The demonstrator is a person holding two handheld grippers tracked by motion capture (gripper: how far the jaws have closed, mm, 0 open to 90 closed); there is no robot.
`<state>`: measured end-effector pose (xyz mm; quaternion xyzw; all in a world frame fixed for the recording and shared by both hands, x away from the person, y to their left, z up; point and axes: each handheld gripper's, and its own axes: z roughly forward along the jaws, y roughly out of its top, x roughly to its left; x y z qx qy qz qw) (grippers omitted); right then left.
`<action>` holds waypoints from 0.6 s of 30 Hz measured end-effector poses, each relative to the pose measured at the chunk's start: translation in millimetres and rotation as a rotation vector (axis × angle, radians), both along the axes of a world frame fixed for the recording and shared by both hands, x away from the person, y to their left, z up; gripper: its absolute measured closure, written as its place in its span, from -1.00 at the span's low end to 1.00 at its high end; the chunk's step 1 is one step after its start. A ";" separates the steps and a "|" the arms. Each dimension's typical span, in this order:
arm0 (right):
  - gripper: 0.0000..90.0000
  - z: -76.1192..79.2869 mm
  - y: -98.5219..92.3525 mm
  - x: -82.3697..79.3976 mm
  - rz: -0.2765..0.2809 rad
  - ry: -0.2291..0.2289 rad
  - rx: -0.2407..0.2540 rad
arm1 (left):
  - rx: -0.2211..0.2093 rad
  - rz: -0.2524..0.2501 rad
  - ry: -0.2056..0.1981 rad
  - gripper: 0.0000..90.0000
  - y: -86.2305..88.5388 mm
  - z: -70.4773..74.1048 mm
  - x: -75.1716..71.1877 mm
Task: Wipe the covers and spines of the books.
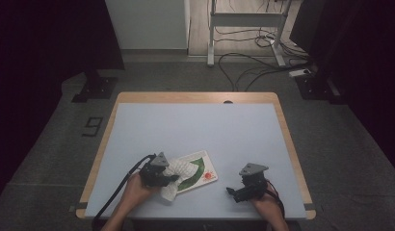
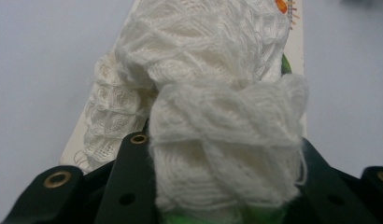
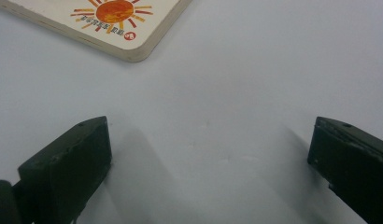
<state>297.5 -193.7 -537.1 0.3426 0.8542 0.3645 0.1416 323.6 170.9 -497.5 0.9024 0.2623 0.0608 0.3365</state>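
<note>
Bunched cloth sits clamped in my left gripper over the book, so I'd wipe flat and slow, right gripper gaping empty nearby.

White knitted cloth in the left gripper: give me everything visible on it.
The white knitted cloth looks like soft open-weave cotton with a waffle-like mesh and fuzzy fibres. It is bunched into a wad, clamped between the jaws of the left gripper, and it drapes over the white picture board with a green arrow and orange sun on the pale blue table.
</note>
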 end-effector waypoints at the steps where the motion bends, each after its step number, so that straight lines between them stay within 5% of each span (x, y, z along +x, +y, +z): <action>1: -1.00 0.0 0.0 0.0 0.000 0.000 0.000 | 0.006 -0.002 0.000 0.44 3.0 0.5 -1.1; 18: -1.00 0.0 -0.1 0.0 0.001 -0.001 -0.001 | 0.011 -0.014 -0.005 0.43 0.7 0.7 -21.1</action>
